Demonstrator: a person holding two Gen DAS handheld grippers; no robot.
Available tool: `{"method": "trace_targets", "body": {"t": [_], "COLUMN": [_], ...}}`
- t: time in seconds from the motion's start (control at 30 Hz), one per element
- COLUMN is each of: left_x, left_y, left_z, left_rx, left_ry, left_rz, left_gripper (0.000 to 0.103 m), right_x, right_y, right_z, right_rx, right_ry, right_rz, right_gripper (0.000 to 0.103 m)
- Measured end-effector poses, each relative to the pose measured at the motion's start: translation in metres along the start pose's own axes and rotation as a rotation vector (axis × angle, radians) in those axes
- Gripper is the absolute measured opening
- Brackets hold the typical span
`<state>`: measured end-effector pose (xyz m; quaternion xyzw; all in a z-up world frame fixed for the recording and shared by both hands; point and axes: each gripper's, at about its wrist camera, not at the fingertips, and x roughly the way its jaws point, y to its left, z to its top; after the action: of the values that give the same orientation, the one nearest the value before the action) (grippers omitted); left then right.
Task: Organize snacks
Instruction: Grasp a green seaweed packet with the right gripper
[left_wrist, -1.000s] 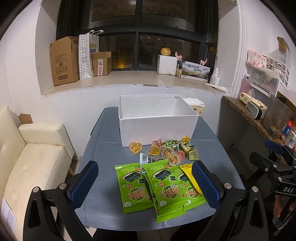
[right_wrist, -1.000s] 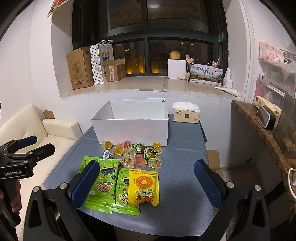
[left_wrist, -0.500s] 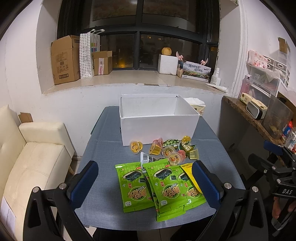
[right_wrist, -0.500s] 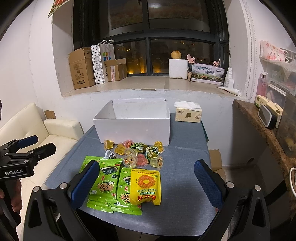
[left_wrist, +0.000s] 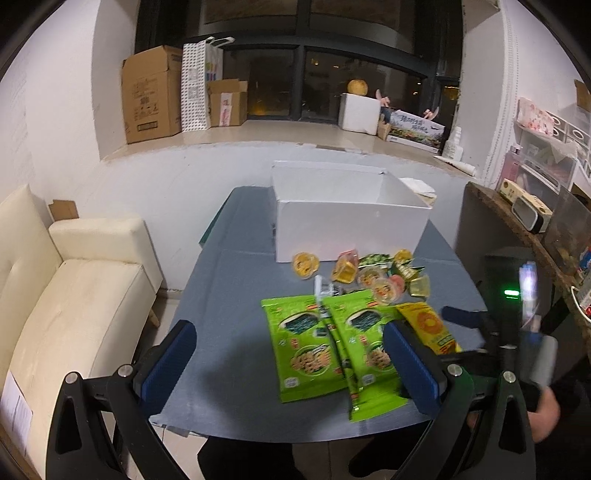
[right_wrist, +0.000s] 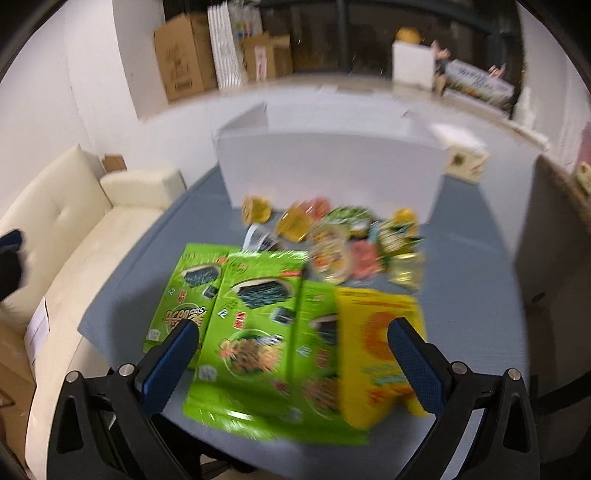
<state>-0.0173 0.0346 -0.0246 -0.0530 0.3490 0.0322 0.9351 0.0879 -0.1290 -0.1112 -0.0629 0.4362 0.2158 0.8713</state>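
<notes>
The left wrist view is sharp enough to show the white box (left_wrist: 351, 218) as an open-topped carton with plain, smooth walls at the far end of the table (left_wrist: 229, 354), and it catches the right gripper (left_wrist: 461, 317) at the lower right edge in a person's hand (left_wrist: 546, 410) beside a glowing green light; the right wrist view is smeared by motion blur and sits much closer to the snacks, its own blue ribbed fingers (right_wrist: 170, 365) spread wide over them with nothing between; the left gripper (left_wrist: 291, 365) likewise stands wide open and holds nothing, above the table's near edge. The green seaweed packets (right_wrist: 251, 325) are flat, glossy and overlapping, with the yellow packet (right_wrist: 376, 350) lapping the rightmost one; beyond them lies a loose cluster of small jelly cups (left_wrist: 369, 277) (clear plastic, some orange, some pink) just in front of the box. The table wears a grey-blue cloth; a cream sofa (left_wrist: 74, 291) stands to its left, cardboard boxes (left_wrist: 151, 96) on the window ledge behind.
</notes>
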Motion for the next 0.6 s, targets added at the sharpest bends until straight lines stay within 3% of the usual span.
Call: {"method": "trace_targets", "body": {"t": [0.07,0.17,0.27,0.33,0.6], "left_x": [0.002,0.008,0.013,0.019,0.042], "left_y": [0.008,0.021,0.028,0.032,0.026], "left_z": [-0.003,-0.009,-0.013,-0.015,-0.021], "left_rx": [-0.008,-0.019,-0.031,-0.039,-0.039], "left_ry": [0.007,0.023,0.037,0.046,0.086], "left_rz": [0.010,0.025,0.032,0.031,-0.019], "left_gripper": [0.103,0.103,0.103,0.103,0.103], "right_x": [0.020,0.043,0.050,0.055,0.027], "right_y": [0.011,0.019,0.017,0.017,0.004], "right_z": [0.004,0.006,0.005,0.003,0.003], "right_rx": [-0.016,-0.017,-0.001,-0.002,0.010], "right_ry": [0.020,0.067,0.095,0.119,0.054], "right_rz": [0.009,-0.067,-0.056,-0.057,-0.019], "right_gripper": [0.103,0.103,0.089,0.072,0.069]}}
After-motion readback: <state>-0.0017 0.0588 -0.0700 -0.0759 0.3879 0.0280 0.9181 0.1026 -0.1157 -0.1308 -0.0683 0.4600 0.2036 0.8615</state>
